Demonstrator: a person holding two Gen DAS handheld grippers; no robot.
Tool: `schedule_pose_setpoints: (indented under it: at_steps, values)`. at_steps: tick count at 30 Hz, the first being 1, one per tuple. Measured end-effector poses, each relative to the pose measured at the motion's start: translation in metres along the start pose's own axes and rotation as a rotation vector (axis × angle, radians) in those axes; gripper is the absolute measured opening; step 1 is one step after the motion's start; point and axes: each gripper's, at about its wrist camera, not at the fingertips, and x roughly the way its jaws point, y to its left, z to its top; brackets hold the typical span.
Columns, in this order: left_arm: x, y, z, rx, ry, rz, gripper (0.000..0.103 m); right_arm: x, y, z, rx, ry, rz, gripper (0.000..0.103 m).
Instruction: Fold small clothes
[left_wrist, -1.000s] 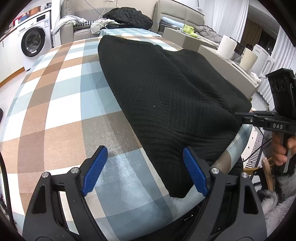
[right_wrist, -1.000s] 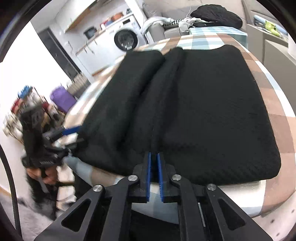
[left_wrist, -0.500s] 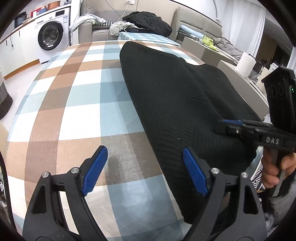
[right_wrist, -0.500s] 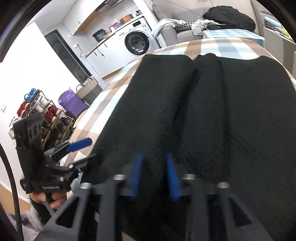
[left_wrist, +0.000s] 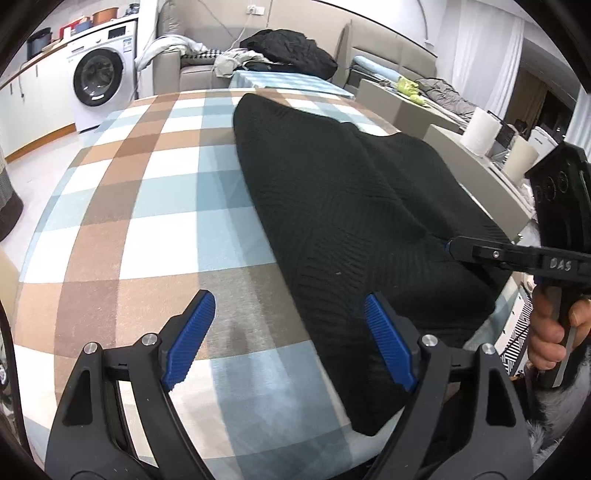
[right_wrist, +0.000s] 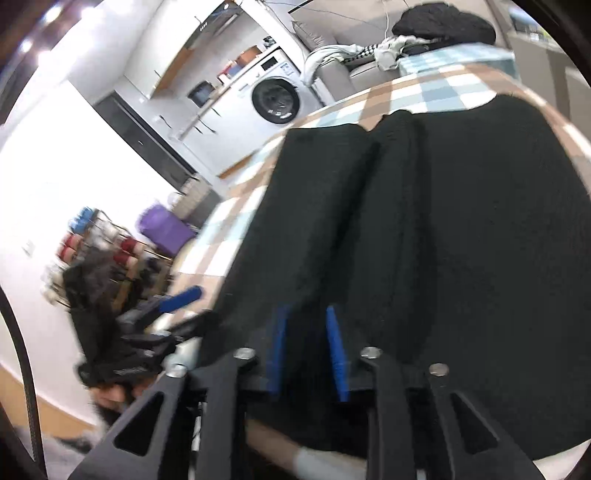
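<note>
A: Where is the black ribbed knit garment (left_wrist: 351, 206) found, and how is it lying?

B: It is spread on the round table covered in a blue, brown and white checked cloth (left_wrist: 155, 206), toward the table's right side in the left wrist view, with its near corner draped over the table's edge. A raised lengthwise ridge is seen in the right wrist view, where one panel is laid over the rest.

A: How are the grippers set relative to the garment?

B: The left gripper (left_wrist: 286, 341) is held just off the garment's near left edge, its blue ribbed pads spread wide; bare cloth lies between them and only the right pad is over the knit. Nothing is pinched. The right gripper (right_wrist: 306, 350) is placed over the garment's near hem, at the ridge, and its jaws are opening, with knit fabric between the pads but apparently no longer pressed.

A: How should the step in hand be done well?

B: It is judged that a fold has just been laid and is being let go. The pads should be drawn clear without the ridge being dragged, so the layers are kept aligned. The overhanging corner should be taken next, gripped through all layers, since a thick knit is likely to slip or spring back.

A: What is counted?

B: One garment on the table, two grippers, one table. Beyond the garment, one white front-loading washing machine (left_wrist: 98, 77) and two white paper rolls (left_wrist: 482, 129) are counted; further clothes are heaped on a beige sofa (left_wrist: 288, 48), too jumbled to be numbered.
</note>
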Motion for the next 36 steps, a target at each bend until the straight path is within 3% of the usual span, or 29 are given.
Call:
schedule_pose_setpoints:
  at_steps: [2, 7, 9, 10, 11, 13, 15, 16, 21, 24, 27, 28, 31, 33, 34, 36]
  values:
    - [0.002, -0.004, 0.0, 0.009, 0.006, -0.003, 0.082, -0.001, 0.0, 0.002, 0.015, -0.017, 0.027, 0.043]
    - [0.01, -0.01, -0.004, 0.023, 0.031, -0.007, 0.082, 0.023, 0.008, -0.005, -0.007, 0.065, 0.001, 0.043]
    - [0.011, -0.011, -0.004, 0.027, 0.033, -0.008, 0.082, 0.023, 0.014, -0.009, -0.029, 0.062, -0.001, 0.03]
    - [0.01, -0.012, -0.005, 0.028, 0.033, -0.009, 0.082, 0.022, 0.021, -0.009, -0.063, 0.048, 0.0, 0.013]
    - [0.009, -0.012, -0.005, 0.028, 0.032, -0.013, 0.082, 0.018, 0.028, -0.009, -0.094, 0.031, 0.009, 0.008]
    - [0.007, -0.013, -0.005, 0.03, 0.025, -0.025, 0.082, 0.012, 0.039, -0.011, -0.176, 0.008, -0.03, 0.007]
    - [0.009, -0.012, -0.005, 0.027, 0.031, -0.031, 0.082, 0.021, 0.043, -0.015, -0.256, 0.02, -0.197, 0.007]
    - [0.01, -0.011, -0.005, 0.028, 0.037, -0.029, 0.082, 0.028, 0.042, -0.018, -0.265, 0.038, -0.236, 0.007]
    - [0.002, -0.012, -0.007, 0.043, 0.014, -0.008, 0.082, 0.023, 0.053, -0.024, -0.323, 0.025, -0.282, 0.017]
    - [-0.013, -0.022, -0.006, 0.086, -0.056, -0.006, 0.082, 0.006, 0.057, -0.025, -0.302, -0.038, -0.235, 0.017]
    - [-0.02, -0.038, -0.007, 0.145, -0.094, -0.077, 0.082, -0.003, 0.058, -0.028, -0.32, -0.052, -0.121, 0.017]
    - [-0.017, -0.045, -0.008, 0.171, -0.084, -0.093, 0.082, -0.002, 0.053, -0.03, -0.316, -0.035, -0.108, 0.017]
    - [-0.003, -0.057, -0.017, 0.228, -0.042, -0.099, 0.082, 0.015, 0.043, -0.031, -0.31, 0.045, -0.188, 0.017]
    - [0.003, -0.063, -0.023, 0.271, -0.022, -0.057, 0.082, 0.008, 0.035, -0.027, -0.272, 0.044, -0.153, 0.018]
    - [0.003, -0.065, -0.025, 0.288, -0.021, -0.047, 0.082, 0.004, 0.033, -0.024, -0.261, 0.044, -0.148, 0.021]
    - [0.004, -0.066, -0.026, 0.298, -0.007, -0.041, 0.082, -0.012, 0.029, -0.018, -0.245, -0.01, -0.164, 0.047]
